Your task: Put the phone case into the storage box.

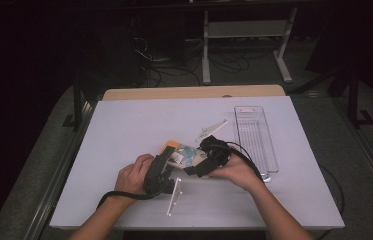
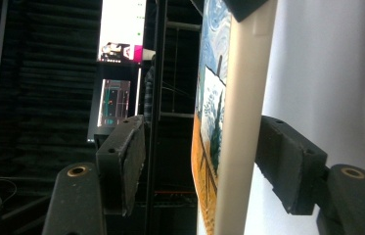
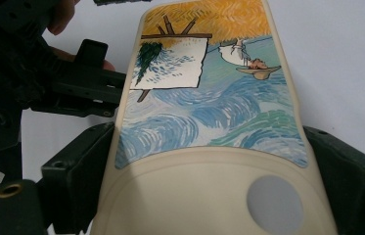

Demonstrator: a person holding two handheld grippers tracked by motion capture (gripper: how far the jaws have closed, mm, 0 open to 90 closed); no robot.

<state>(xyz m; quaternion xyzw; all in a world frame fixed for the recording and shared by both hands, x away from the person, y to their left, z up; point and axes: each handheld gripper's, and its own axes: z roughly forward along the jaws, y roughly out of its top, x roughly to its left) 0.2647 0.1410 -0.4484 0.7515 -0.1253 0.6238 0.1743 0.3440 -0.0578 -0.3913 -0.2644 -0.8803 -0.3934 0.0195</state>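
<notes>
A cream phone case (image 1: 181, 154) with a painted scene of blue swirls and orange sky is held just above the white table (image 1: 124, 130). My right gripper (image 3: 209, 169) is shut on it, one pad against each long side of the case (image 3: 209, 112). My left gripper (image 2: 204, 161) straddles the case's edge (image 2: 231, 122), seen edge-on. Its right pad (image 2: 287, 166) lies against the plain back, while its left pad (image 2: 121, 161) stands clear of the painted face. In the high view the left gripper (image 1: 164, 162) comes in from the left and the right gripper (image 1: 196, 167) from the right.
A clear plastic tray (image 1: 255, 137) lies to the right of the hands. A white bracket-like piece (image 1: 211, 131) rests behind them, and a white strip (image 1: 174, 195) lies near the front edge. The person's forearms enter from the bottom.
</notes>
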